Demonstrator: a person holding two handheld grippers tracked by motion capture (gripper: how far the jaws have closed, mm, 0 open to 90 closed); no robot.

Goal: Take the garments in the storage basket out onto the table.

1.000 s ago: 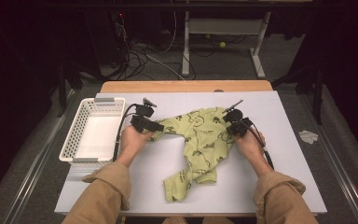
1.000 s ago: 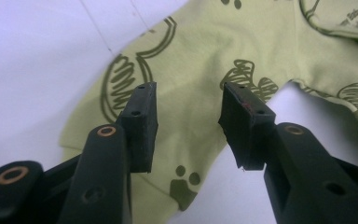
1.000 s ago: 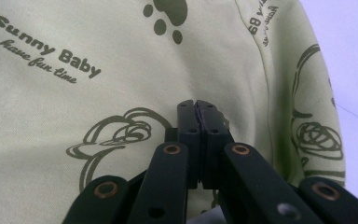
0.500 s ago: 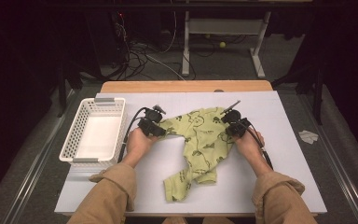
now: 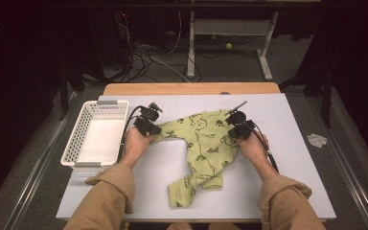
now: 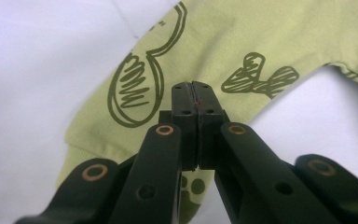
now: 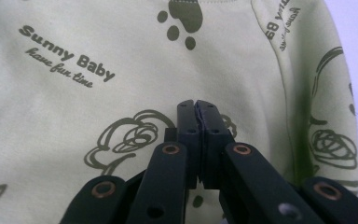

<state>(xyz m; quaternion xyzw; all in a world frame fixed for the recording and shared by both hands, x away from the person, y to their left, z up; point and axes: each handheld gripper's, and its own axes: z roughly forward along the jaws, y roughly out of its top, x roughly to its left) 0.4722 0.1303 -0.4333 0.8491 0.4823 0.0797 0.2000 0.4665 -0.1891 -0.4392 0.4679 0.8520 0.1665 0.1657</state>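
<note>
White basket [image 5: 97, 136] left of garment [image 5: 203, 143]

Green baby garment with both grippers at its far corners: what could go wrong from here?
The left gripper has just closed near the sleeve's edge on the green garment; a shallow pinch might slip. The right gripper looks shut on it too. The lower half lies bunched, so lifting may leave folds.

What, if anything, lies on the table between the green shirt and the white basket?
Nothing visible does. In the high view the green shirt lies mid-table and the white basket sits to its left. Between them there is bare table and the left gripper, shut on the shirt's sleeve.
</note>
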